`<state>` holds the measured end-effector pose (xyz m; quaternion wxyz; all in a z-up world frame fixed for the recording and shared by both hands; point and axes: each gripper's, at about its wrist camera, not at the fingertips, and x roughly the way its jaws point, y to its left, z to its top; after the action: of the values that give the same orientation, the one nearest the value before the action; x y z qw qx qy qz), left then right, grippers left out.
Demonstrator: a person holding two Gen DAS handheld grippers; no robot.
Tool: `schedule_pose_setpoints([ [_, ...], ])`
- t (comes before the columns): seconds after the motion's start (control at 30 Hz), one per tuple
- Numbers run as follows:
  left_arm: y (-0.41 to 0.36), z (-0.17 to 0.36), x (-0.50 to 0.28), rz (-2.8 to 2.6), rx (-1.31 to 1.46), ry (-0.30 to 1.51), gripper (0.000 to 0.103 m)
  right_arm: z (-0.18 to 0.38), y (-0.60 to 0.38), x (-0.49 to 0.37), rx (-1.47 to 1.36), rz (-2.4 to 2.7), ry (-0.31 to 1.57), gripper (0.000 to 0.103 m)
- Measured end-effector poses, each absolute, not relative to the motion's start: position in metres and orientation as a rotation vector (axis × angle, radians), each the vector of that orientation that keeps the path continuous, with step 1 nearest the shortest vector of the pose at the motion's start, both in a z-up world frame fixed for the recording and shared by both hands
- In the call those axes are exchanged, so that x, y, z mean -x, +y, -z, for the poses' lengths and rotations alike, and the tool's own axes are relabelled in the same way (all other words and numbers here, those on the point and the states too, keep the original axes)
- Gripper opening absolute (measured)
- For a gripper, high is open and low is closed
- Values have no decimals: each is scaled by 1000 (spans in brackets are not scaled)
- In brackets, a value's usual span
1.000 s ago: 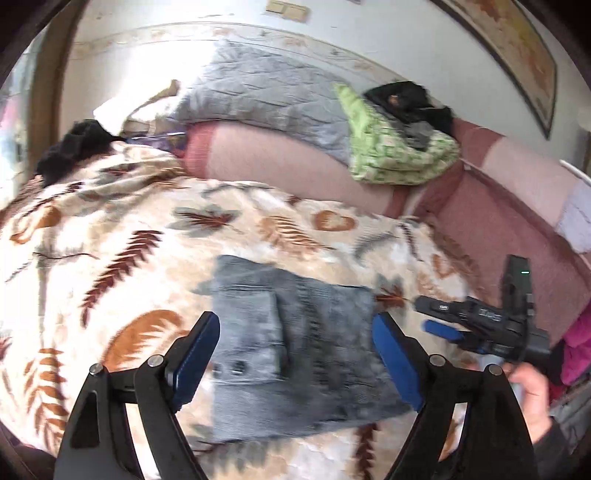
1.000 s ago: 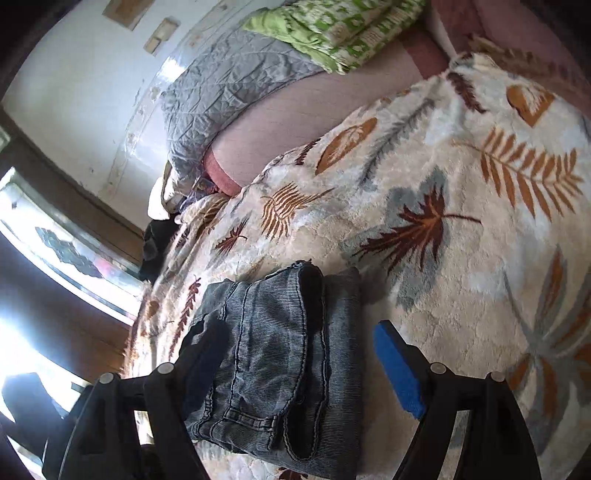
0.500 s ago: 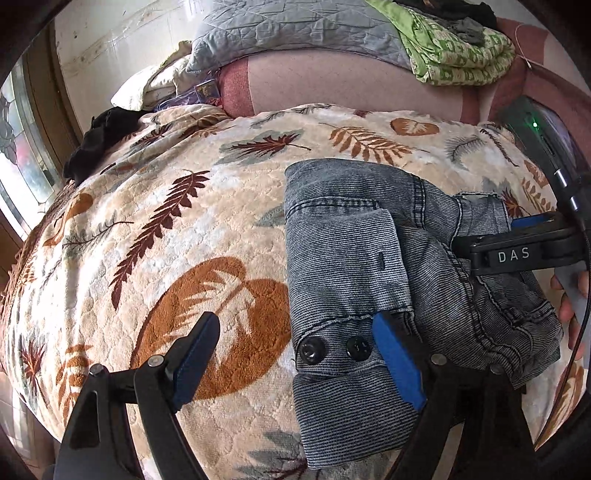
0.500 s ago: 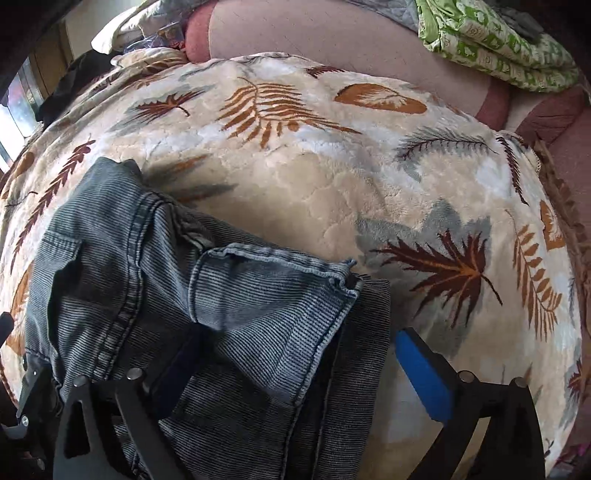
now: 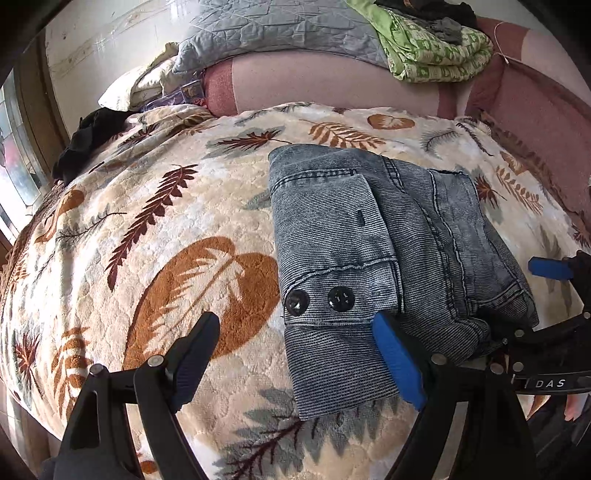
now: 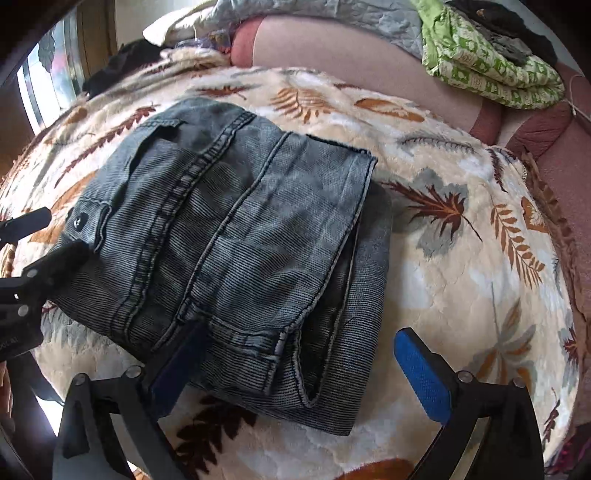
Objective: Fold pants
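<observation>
On blanket point(image 5: 155, 229) | folded pants point(image 5: 369, 258) | right gripper point(image 5: 546, 384) marked "DAS"

Bed point(image 5: 535, 122) covered by cream leaf-print blanket point(image 5: 155, 266), folded grey denim pants point(image 5: 369, 258) lying flat on it near the front edge, black garment point(image 5: 88, 136) at far left, grey quilt point(image 5: 277, 33) and green patterned bedding point(image 5: 436, 51) piled along the back.

A leaf-patterned blanket point(image 5: 155, 236) covers the bed; behind lie a grey quilt point(image 5: 280, 33), green cloth point(image 5: 436, 51), perhaps black clothing point(image 5: 88, 136).
</observation>
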<state>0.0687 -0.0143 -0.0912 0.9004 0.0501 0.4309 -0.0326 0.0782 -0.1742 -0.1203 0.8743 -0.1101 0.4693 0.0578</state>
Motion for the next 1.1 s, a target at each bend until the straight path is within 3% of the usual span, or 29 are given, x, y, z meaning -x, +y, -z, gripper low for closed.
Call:
schedule_pose_setpoints([
  [0.2, -4, 66, -61, 72, -67, 820, 85, 77, -187, -90, 148, -149, 921, 103],
  [0.33, -11, 87, -67, 74, -125, 873, 85, 43, -186, -126, 28, -226, 910, 103],
  [0.5, -8, 88, -65, 77, -105, 858, 85, 27, -152, -188, -210, -515, 1021, 102],
  [0.6, -7, 89, -65, 85, -91, 856, 85, 34, -113, -223, -62, -500, 1081, 99],
  [0.67, -6, 90, -64, 88, -85, 853, 85, 48, -85, -243, 90, -505, 1137, 92],
  [0.73, -5, 90, -64, 93, -76, 852, 85, 63, -67, -261, 211, -515, 1191, 78],
  [0.97, -2, 93, -67, 125, -46, 856, 85, 101, -38, -293, 319, -599, 1306, 77],
  [1.0, -1, 94, -67, 129, -43, 856, 85, 105, -37, -296, 306, -592, 1315, 64],
  [1.03, 0, 94, -68, 130, -37, 857, 85, 109, -38, -298, 290, -588, 1323, 18],
  [1.07, 1, 95, -68, 133, -29, 859, 86, 109, -36, -297, 327, -568, 1301, 7],
  [1.1, 1, 95, -69, 134, -24, 860, 86, 110, -34, -295, 363, -556, 1280, 6],
])
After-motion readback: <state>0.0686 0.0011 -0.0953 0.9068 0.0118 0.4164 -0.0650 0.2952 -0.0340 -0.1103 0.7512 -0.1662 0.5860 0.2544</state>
